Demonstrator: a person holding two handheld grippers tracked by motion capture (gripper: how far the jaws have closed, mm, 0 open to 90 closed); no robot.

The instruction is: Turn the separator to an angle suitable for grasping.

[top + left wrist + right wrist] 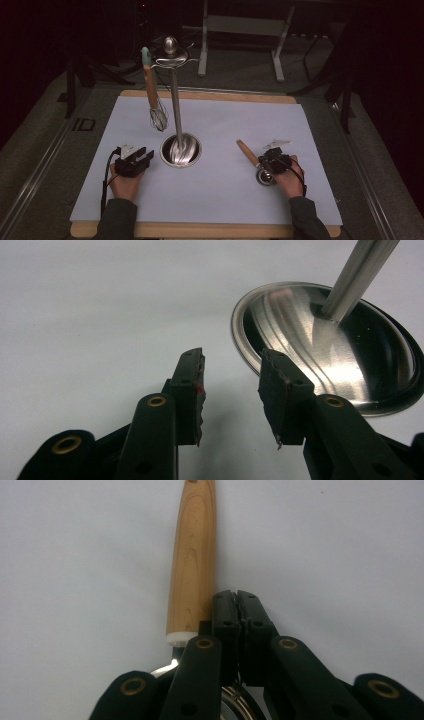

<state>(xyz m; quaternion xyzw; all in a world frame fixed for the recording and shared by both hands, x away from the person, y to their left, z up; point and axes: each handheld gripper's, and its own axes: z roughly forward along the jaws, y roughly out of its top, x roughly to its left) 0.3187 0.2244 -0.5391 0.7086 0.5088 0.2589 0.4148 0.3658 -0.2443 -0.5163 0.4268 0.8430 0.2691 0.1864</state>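
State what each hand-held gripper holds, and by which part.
The left hand-held gripper is open and holds nothing. The right hand-held gripper has its jaws closed together beside the wooden handle, not around it; whether they pinch anything beneath cannot be told.

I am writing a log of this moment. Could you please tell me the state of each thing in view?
Left gripper: open, empty, beside the stand base.
Right gripper: shut, jaws together beside the wooden handle.
Whisk: hanging from the stand.
Stand: upright.
Wooden-handled utensil: lying flat on the table.
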